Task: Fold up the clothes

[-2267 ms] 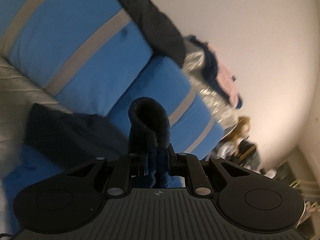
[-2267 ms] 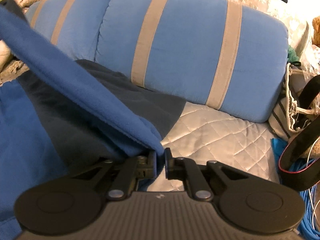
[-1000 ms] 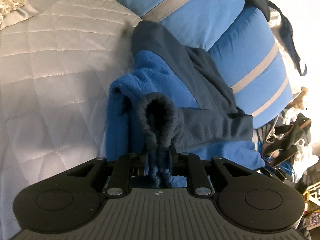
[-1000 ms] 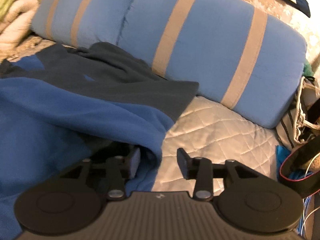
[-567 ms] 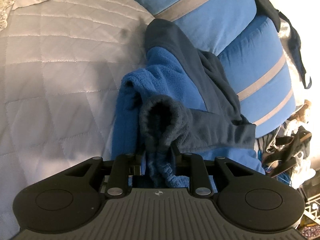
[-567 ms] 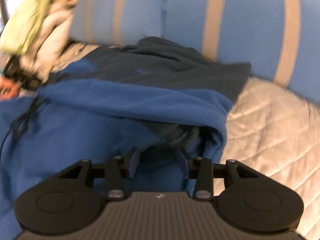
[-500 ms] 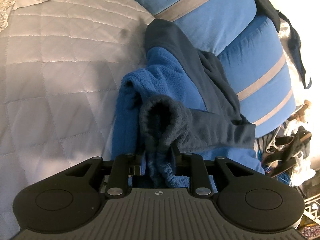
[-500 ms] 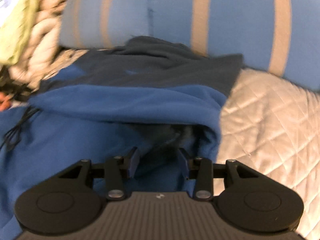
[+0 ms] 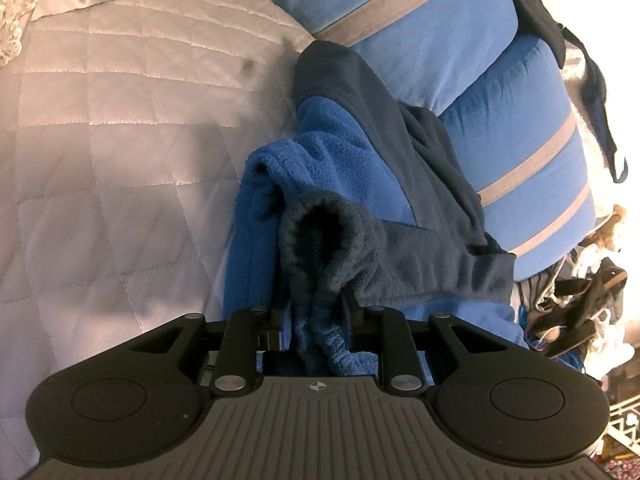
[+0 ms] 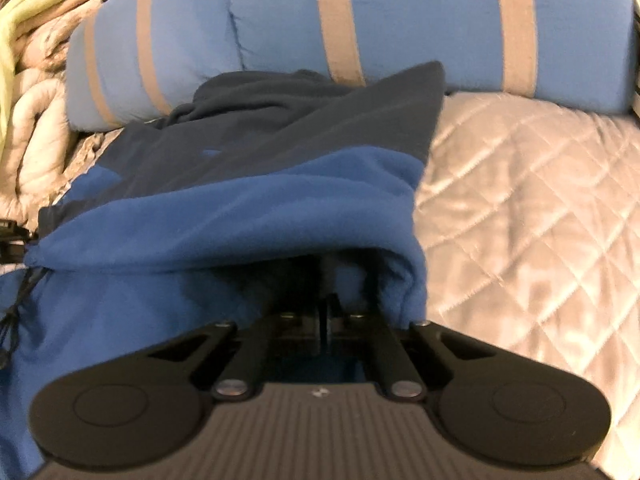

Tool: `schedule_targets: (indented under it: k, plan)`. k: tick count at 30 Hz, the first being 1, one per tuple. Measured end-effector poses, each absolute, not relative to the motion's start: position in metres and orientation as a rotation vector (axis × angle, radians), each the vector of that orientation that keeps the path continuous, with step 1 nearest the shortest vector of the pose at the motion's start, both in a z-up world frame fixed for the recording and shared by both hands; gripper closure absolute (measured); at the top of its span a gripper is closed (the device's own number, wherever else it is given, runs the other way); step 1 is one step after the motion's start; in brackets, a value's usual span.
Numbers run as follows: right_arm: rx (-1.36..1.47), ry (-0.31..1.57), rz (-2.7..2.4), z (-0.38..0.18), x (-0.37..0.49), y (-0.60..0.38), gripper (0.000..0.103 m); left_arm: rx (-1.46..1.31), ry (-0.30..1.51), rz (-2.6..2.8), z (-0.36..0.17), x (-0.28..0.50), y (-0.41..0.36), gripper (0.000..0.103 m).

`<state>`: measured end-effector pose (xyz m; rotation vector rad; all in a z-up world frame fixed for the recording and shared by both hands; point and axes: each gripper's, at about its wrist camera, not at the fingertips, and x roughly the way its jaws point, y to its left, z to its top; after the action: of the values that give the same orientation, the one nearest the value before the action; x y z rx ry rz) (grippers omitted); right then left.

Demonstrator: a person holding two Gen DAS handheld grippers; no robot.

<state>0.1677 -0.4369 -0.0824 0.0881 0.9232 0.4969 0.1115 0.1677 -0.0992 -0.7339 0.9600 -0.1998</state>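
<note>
A blue fleece garment [image 9: 348, 148] with navy panels lies bunched on the quilted bedspread [image 9: 100, 140] against the pillows. My left gripper [image 9: 316, 308] is shut on a navy fleece cuff [image 9: 320, 232], which loops up in front of the fingers. In the right wrist view the same garment [image 10: 240, 208] is folded over, and its blue edge drapes above my right gripper [image 10: 324, 304]. That gripper's fingers stand pressed together in the shadow under the fold. I cannot tell whether any cloth is pinched between them.
Two blue pillows with grey stripes [image 10: 420, 20] line the back of the bed. A cream blanket [image 10: 32, 120] is heaped at the left. Bags and clutter [image 9: 580, 308] lie off the bed's right side. Bare quilt [image 10: 540, 200] spreads to the garment's right.
My right gripper let go of the blue edge, rolled, pushed under the garment's fold and shut its jaws. The left gripper lowered its cuff to the bed earlier and has since kept still.
</note>
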Motion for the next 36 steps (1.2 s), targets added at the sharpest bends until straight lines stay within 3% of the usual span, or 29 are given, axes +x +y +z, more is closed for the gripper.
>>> schedule_targets:
  k: [16, 19, 20, 21, 27, 30, 31, 36]
  plan:
    - [0.141, 0.943, 0.357, -0.074, 0.139, -0.505, 0.103, -0.710, 0.959, -0.197, -0.097, 0.112, 0.169, 0.080]
    - [0.220, 0.903, 0.455, -0.062, 0.133, -0.507, 0.090, -0.721, 0.960, -0.196, -0.099, 0.112, 0.170, 0.080]
    - [0.232, 0.897, 0.486, -0.060, 0.133, -0.503, 0.070, -0.723, 0.959, -0.196, -0.098, 0.112, 0.170, 0.080]
    - [0.245, 0.892, 0.520, -0.058, 0.134, -0.498, 0.061, -0.723, 0.958, -0.197, -0.098, 0.111, 0.170, 0.080]
    - [0.251, 0.905, 0.621, -0.062, 0.154, -0.450, 0.053, -0.720, 0.959, -0.197, -0.098, 0.111, 0.170, 0.080]
    - [0.246, 0.923, 0.600, -0.072, 0.162, -0.437, 0.057, -0.713, 0.958, -0.196, -0.096, 0.110, 0.169, 0.080]
    - [0.248, 0.930, 0.588, -0.075, 0.164, -0.434, 0.089, -0.712, 0.957, -0.195, -0.096, 0.110, 0.169, 0.080]
    - [0.315, 0.956, 0.531, -0.088, 0.159, -0.445, 0.096, -0.702, 0.955, -0.193, -0.096, 0.110, 0.169, 0.080]
